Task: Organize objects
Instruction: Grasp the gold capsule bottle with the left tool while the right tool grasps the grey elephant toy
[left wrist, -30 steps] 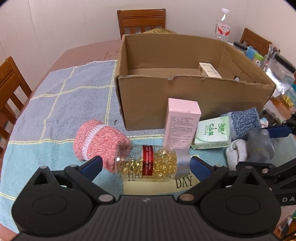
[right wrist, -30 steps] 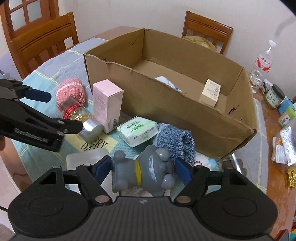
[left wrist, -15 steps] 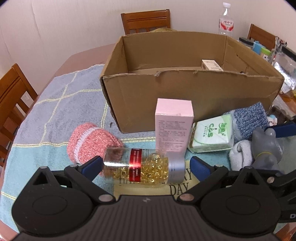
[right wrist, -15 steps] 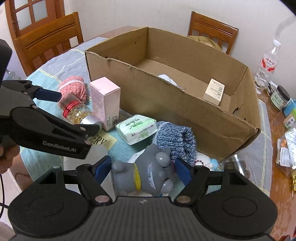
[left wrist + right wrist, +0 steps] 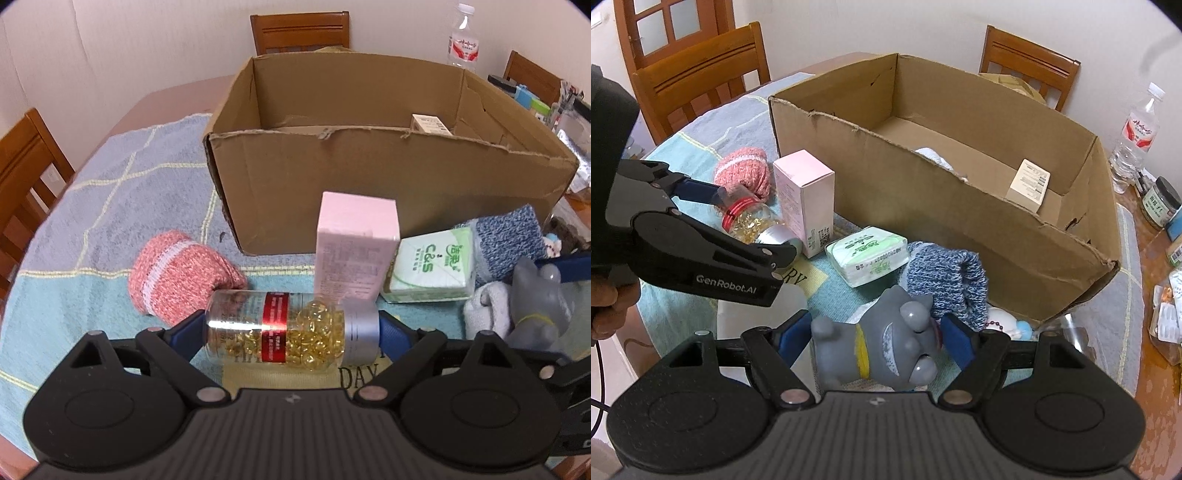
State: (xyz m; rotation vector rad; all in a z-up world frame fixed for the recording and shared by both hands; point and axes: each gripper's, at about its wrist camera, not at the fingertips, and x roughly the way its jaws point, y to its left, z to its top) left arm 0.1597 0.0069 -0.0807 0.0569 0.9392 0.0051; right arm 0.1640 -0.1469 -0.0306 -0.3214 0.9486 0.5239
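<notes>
1. My left gripper sits at the bottom centre of the left wrist view. Its jaws have just been closing, and the blue pads now press on both ends of a clear bottle of golden capsules, which lies sideways between them: its base on the left, its silver cap on the right.
2. The bottle has a red band around its middle and hangs just above a beige card printed with the letters "DAY".
3. My right gripper fills the bottom of the right wrist view. Its blue pads pinch a grey rubber dog toy with a yellow collar, one pad on each side of its body.
4. An open cardboard box takes up the upper middle of both views. Inside it, a small cream carton leans against the far right wall, and something white shows at the near wall.
5. In front of the box, a pink carton stands upright.
6. Right of it lies a green and white tissue pack, touching a blue knitted roll.
7. A pink knitted roll lies left of the bottle.
8. All of this rests on a blue and teal checked cloth over the table.
9. A water bottle stands at the upper right, behind the box.
</notes>
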